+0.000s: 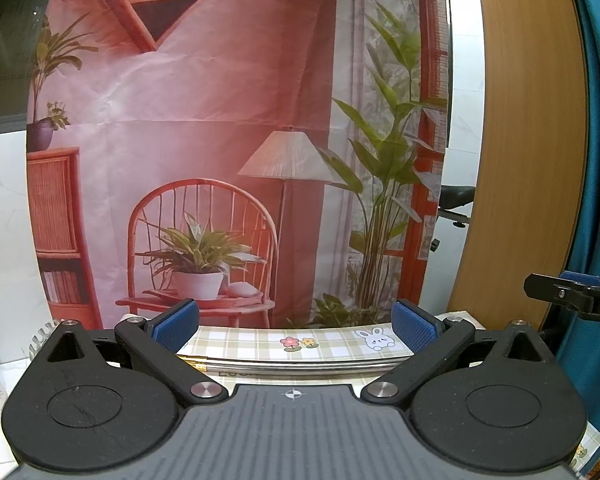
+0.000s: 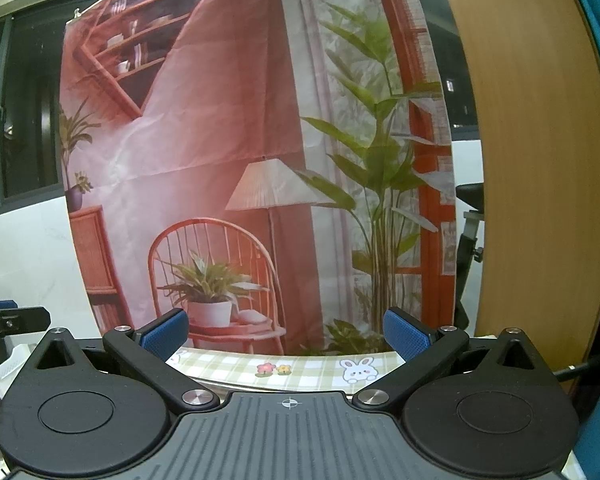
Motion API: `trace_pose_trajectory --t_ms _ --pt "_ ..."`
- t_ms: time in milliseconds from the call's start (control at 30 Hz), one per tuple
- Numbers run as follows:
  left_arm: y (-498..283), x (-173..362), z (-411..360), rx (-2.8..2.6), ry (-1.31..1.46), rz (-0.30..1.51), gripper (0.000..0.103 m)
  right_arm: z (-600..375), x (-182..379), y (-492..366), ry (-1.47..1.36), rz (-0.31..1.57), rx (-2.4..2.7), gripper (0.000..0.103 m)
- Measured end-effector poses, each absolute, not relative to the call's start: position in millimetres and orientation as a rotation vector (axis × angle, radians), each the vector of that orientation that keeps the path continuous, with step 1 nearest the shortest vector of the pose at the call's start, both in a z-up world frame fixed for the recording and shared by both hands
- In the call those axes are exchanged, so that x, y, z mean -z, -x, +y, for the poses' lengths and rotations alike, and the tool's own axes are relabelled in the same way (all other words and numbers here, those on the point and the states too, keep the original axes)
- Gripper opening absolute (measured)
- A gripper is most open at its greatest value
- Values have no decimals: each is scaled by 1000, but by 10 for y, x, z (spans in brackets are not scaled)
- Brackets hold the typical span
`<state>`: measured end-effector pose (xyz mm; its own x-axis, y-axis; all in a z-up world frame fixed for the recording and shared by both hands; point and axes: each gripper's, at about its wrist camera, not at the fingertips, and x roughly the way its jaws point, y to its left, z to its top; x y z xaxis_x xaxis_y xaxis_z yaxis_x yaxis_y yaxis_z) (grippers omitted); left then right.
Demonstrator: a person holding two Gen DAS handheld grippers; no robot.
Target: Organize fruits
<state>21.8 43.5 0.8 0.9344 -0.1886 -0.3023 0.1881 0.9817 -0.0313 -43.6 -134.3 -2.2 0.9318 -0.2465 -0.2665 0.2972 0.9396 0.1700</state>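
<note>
No fruit shows in either view. My left gripper [image 1: 296,328] is open and empty, held level above the far part of a table with a green checked cloth [image 1: 260,340]. My right gripper [image 2: 286,334] is open and empty too, over the same cloth [image 2: 308,368]. The right gripper's finger tip [image 1: 560,290] shows at the right edge of the left wrist view. The left gripper's finger tip [image 2: 16,318] shows at the left edge of the right wrist view. Both cameras look at the backdrop, so the table near me is hidden.
A printed backdrop [image 1: 220,140] of a red room with chair, lamp and plants hangs behind the table. A wooden panel [image 1: 528,140] stands at the right. A metal strip [image 1: 300,366] lies across the cloth. A white rack [image 2: 8,364] sits at the left.
</note>
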Motion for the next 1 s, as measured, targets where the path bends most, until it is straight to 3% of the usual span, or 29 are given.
trace_pose_trajectory --t_ms 1000 --pt "-213 -17 427 194 -34 305 103 -1344 -22 460 -207 242 275 103"
